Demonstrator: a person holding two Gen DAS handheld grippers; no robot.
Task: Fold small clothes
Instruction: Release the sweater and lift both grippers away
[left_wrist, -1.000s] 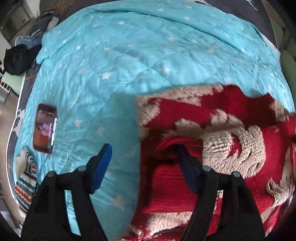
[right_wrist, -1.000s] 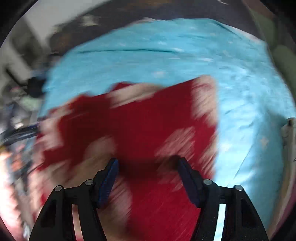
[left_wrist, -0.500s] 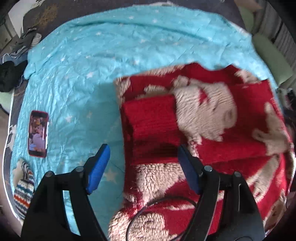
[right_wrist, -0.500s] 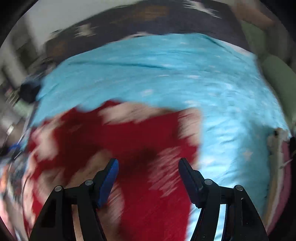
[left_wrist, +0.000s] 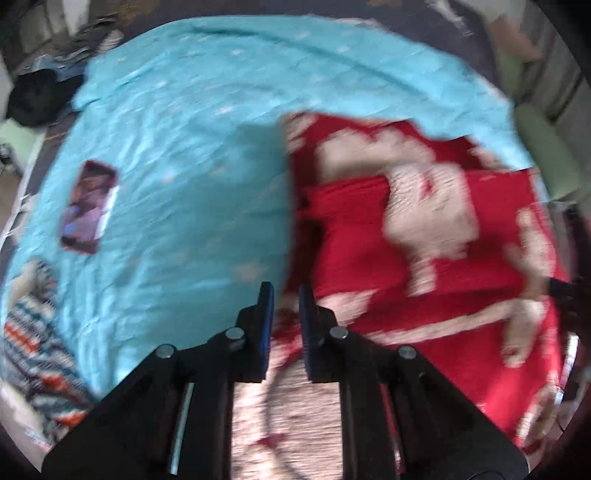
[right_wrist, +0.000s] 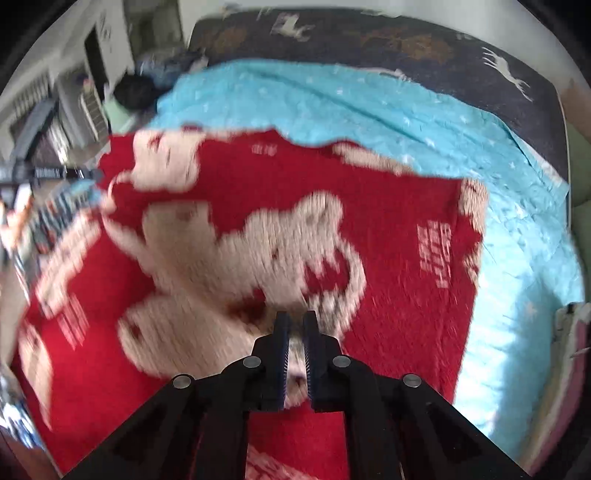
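Left wrist view. The left gripper (left_wrist: 284, 295) points steeply down at the near left edge of the red sweater (left_wrist: 424, 258), which fills the frame from 1 to 5 o'clock on the turquoise star-print quilt (left_wrist: 177, 184). Its jaws are closing, with red and cream knit bunched between the pads. A phone (left_wrist: 88, 206) lies at 9 o'clock, a striped knit item (left_wrist: 33, 332) at 8 o'clock.

Right wrist view. The right gripper (right_wrist: 294, 325) is clenched, cream pile of the sweater (right_wrist: 258, 221) showing in the slit between its pads; whether fabric is truly pinched cannot be told. The sweater spreads from 9 to 3 o'clock.

To fold well, both hands should probably lift level, keeping the hem taut and edges aligned.
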